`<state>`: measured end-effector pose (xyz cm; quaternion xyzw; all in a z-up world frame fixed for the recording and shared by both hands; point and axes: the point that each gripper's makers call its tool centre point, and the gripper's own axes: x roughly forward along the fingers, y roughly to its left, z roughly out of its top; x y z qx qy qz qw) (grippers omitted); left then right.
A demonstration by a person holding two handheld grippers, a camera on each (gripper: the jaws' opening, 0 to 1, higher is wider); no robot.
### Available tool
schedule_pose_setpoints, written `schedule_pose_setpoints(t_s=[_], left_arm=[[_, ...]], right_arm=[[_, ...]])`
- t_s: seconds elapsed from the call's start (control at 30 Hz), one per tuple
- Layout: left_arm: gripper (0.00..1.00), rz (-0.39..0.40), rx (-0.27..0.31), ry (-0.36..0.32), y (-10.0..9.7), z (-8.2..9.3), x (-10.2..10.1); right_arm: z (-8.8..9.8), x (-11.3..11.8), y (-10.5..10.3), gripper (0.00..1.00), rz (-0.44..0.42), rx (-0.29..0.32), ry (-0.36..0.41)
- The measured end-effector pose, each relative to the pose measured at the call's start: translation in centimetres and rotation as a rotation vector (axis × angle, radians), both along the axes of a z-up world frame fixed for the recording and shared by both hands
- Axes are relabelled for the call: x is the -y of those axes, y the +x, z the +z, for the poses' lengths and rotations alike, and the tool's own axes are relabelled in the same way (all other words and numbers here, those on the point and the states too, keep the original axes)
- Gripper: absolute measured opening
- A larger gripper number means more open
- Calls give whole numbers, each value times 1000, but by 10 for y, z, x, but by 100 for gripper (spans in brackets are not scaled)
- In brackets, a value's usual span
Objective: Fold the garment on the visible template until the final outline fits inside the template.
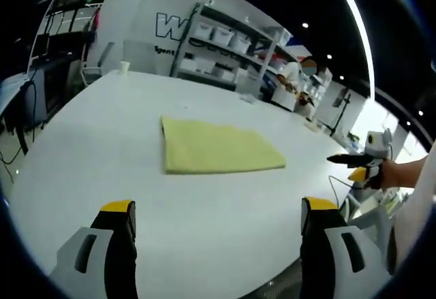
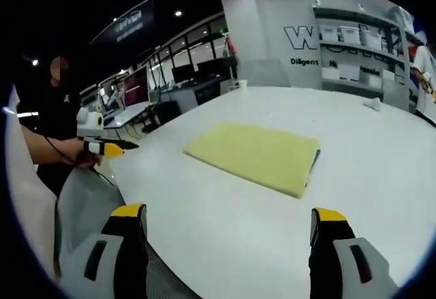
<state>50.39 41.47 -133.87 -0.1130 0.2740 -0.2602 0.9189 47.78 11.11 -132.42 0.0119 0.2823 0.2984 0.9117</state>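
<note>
A folded yellow garment (image 1: pixel 218 148) is seen lying flat on the white table (image 1: pixel 102 142), well apart from both grippers. The left gripper (image 1: pixel 218 217) and right gripper (image 2: pixel 228 224) are held with jaws wide, nothing gripped.

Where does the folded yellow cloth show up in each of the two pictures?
Left gripper view: the yellow cloth lies mid-picture on the white table, above the open jaws.
Right gripper view: the cloth lies just right of centre.
Shared landmark: the white shelf rack behind the table.
</note>
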Motion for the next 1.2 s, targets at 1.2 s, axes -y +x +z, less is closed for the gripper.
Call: schedule_pose_setpoints(t_s=[1.2], left_arm=[[99,2,-4,-5,0,0,-1]], right_arm=[[2,-4,3,99,25,4,-1]])
